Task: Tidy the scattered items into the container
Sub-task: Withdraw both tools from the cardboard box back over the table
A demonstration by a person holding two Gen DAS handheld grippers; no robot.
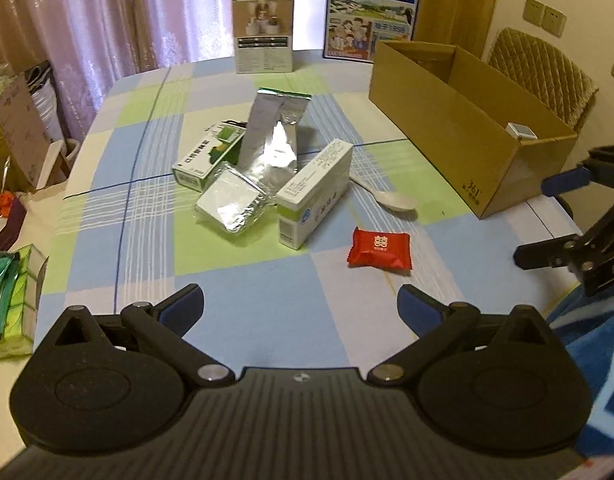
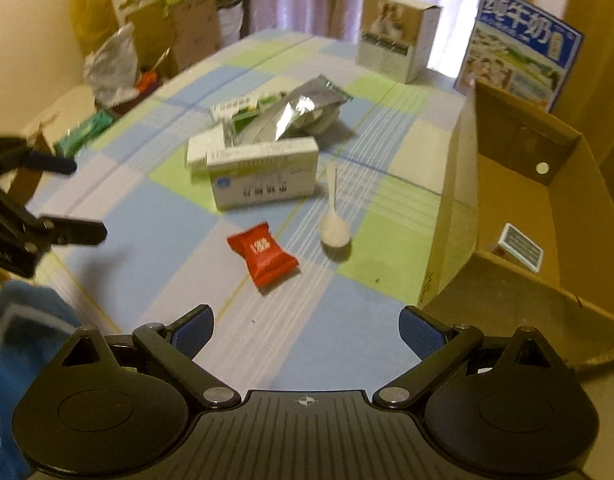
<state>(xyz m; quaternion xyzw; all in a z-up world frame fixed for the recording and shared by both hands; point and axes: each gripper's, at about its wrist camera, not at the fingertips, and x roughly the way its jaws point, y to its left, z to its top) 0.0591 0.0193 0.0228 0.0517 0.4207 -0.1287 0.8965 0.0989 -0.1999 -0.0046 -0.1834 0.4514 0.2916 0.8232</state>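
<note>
Both wide and empty: left tool (image 1: 301, 304), right tool (image 2: 307, 326). Nearest loose item a red candy packet (image 2: 263, 258), just above centre in the right wrist view, long axis slanting from upper left to lower right; lower right of centre in the left view, so closer to the right tool. Beyond it a white spoon (image 2: 334, 216), handle pointing up-frame. Cardboard box (image 2: 459, 200) at right edge, a small card inside. Checked cloth over worktop (image 1: 267, 280); pink curtains (image 1: 87, 20) behind.
</note>
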